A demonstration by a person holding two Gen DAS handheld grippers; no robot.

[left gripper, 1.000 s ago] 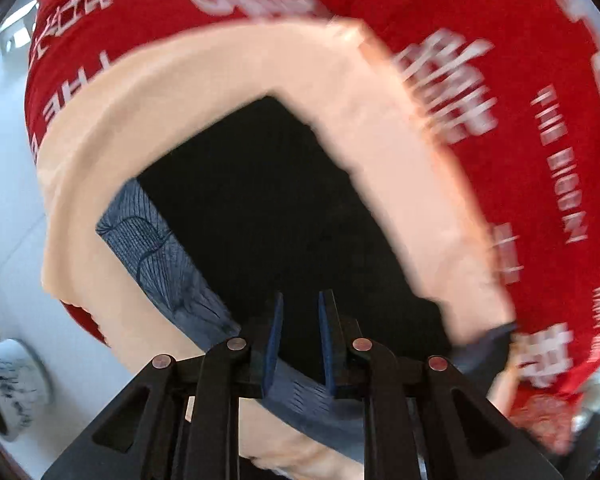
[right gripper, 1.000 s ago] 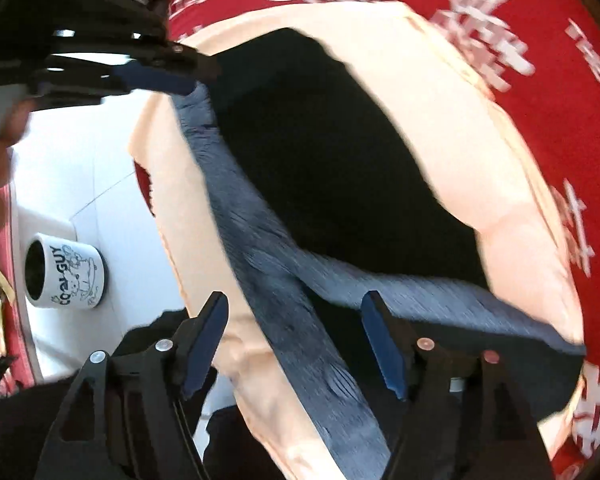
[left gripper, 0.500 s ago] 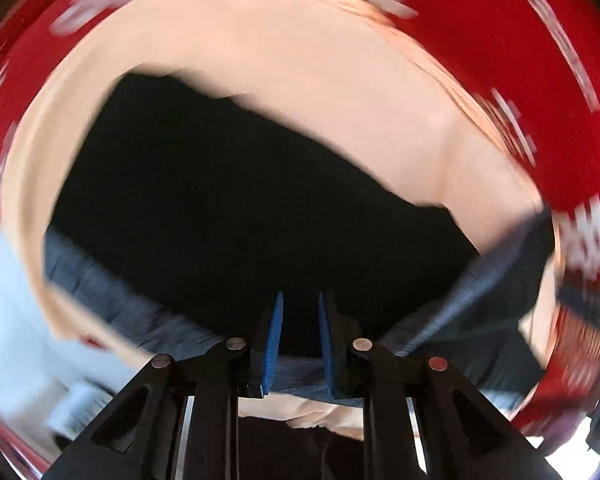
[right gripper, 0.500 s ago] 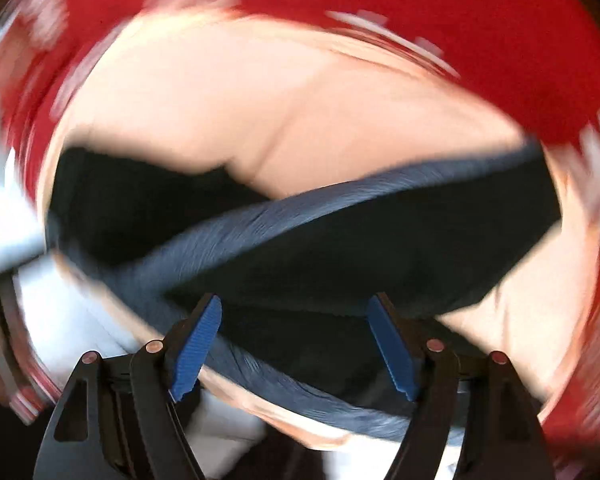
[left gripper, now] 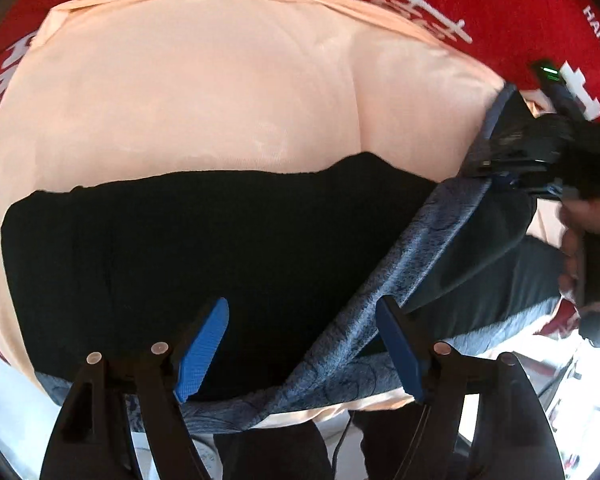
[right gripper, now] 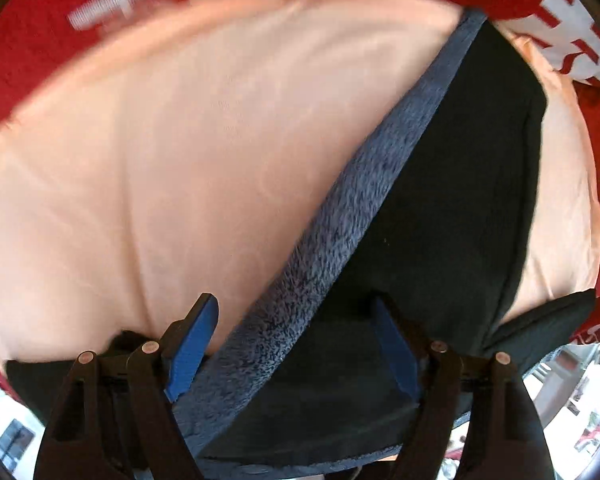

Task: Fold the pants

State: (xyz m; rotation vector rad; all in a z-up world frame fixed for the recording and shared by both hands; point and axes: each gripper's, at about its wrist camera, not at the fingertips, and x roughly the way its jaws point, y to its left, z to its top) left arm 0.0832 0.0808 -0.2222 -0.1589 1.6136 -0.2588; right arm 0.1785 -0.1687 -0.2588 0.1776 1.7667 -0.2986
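Beneath our opening left gripper [left gripper: 302, 344] and closing, empty right gripper [right gripper: 294, 346], we are risking the pants' [left gripper: 220, 248] fold slipping loose.

Matt black cloth pants [left gripper: 220, 248] with fuzzy blue lining on smooth peach cloth [left gripper: 200, 92].

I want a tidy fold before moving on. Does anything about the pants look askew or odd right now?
Yes. On the black pants, a flap is turned back so its blue fleecy lining runs diagonally across them rather than square with the edges. In the right wrist view the same lining slants across the peach cloth. No damage shows.
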